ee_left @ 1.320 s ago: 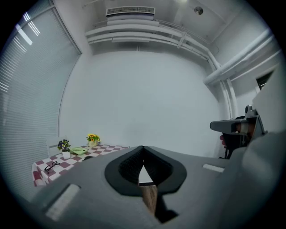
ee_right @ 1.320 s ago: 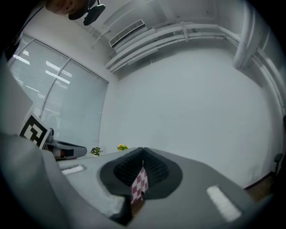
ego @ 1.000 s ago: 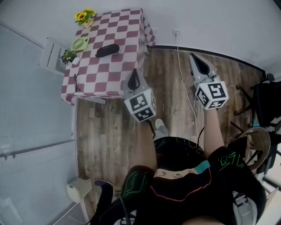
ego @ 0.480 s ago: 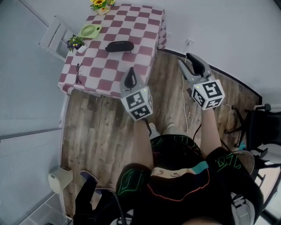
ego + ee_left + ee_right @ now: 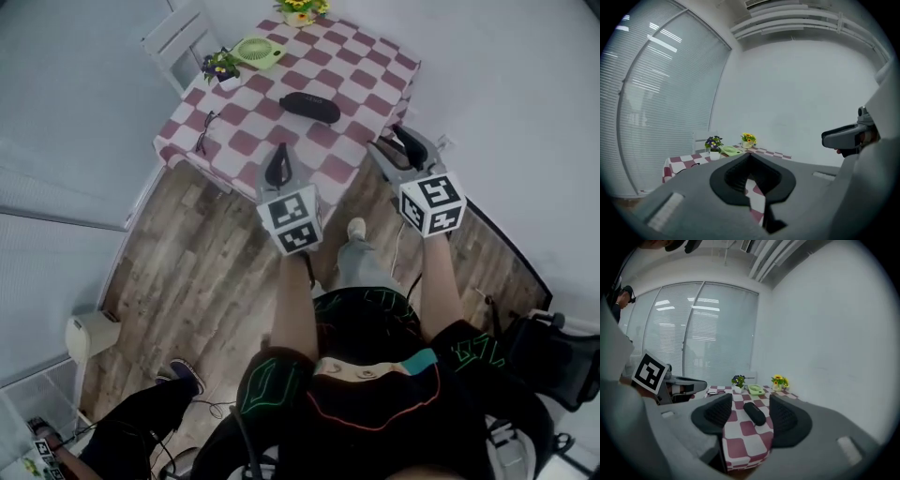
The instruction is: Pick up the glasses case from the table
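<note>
The black glasses case (image 5: 309, 106) lies flat near the middle of the checkered table (image 5: 361, 70). In the head view it sits at about one o'clock from the left gripper (image 5: 277, 161) and ten o'clock from the right gripper (image 5: 405, 148). The left jaws are pressed together on nothing, while the right jaws are opening, fairly wide, with the case well ahead of them.
</note>
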A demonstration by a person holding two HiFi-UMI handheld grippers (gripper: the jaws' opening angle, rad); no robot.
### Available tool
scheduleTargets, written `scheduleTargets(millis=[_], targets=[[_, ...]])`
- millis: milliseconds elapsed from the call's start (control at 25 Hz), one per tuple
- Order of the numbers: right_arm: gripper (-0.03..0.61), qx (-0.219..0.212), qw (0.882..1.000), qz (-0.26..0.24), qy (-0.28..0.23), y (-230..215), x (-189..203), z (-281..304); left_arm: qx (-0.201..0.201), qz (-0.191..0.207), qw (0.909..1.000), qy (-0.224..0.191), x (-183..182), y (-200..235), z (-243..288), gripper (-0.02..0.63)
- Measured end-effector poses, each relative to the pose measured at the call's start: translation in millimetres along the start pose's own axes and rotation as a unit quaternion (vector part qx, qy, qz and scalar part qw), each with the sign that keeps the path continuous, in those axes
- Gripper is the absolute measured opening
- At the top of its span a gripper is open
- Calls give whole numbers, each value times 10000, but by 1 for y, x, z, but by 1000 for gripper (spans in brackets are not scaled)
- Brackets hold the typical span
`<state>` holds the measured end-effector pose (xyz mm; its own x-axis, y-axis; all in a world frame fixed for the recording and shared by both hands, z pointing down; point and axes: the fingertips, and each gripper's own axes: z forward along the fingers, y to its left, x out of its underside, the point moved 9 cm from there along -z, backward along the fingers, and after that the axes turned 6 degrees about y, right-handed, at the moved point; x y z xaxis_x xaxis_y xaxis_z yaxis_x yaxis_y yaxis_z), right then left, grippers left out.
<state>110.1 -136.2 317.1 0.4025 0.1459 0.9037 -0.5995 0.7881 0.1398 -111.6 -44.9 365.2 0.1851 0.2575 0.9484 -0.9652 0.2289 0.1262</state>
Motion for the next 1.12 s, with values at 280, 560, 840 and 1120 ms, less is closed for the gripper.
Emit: scheduleTargets(millis=[280, 560, 840, 1120], targets=[[268, -853, 9954, -314, 300, -30, -12, 78, -668, -150, 9976, 94, 2, 2, 40, 9], [284, -1813, 9780, -666, 791, -62, -8, 157, -1421, -555, 9867, 563, 34, -12, 78, 9], [322, -2779, 9444, -1028, 1424, -77, 1, 222, -2235, -837, 9688, 674, 44, -21, 102, 9], [342, -3345, 9151, -1288, 1846, -74, 9, 269, -2717, -1066, 9532, 786, 54, -29, 112, 9]])
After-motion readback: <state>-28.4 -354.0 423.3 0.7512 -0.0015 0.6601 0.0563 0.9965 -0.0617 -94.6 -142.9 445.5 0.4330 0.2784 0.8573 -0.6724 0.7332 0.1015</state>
